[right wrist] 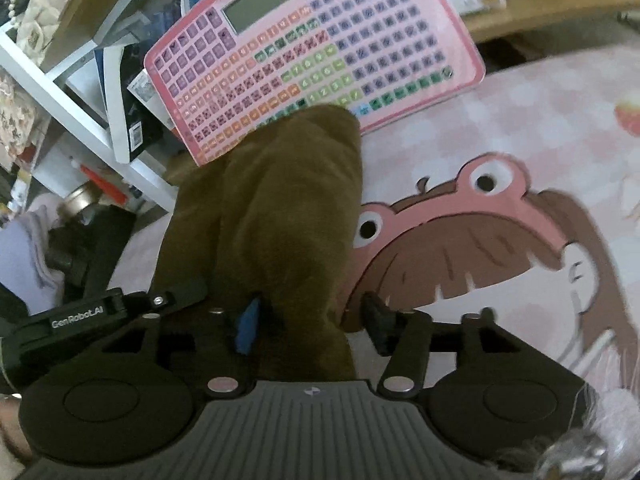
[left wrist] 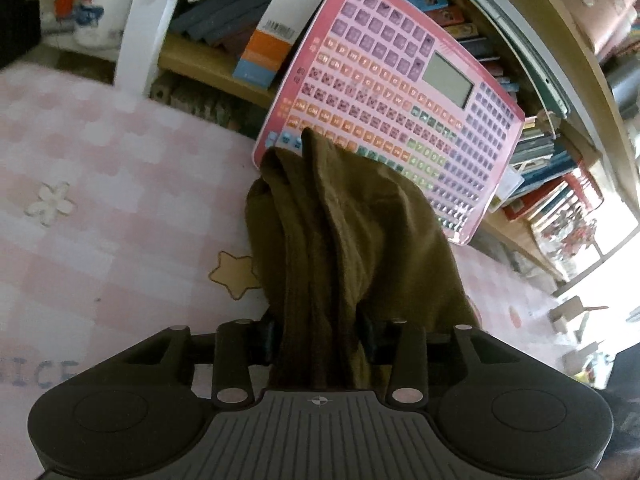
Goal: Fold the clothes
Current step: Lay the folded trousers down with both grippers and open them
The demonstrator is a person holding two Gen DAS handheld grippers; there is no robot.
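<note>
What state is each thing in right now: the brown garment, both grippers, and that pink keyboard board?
Brown garment: bunched in long folds, lying on the pink checked sheet, one end between each gripper's jaws.
Left gripper: cloth fills the gap between its jaws; grip unclear.
Right gripper: jaws apart, a gap shows beside the cloth on one side.
Pink keyboard board: propped tilted against the bookshelf, screen blank.

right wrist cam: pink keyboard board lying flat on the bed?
No. The pink keyboard board stands tilted, leaning back against the shelves behind the brown garment.
</note>
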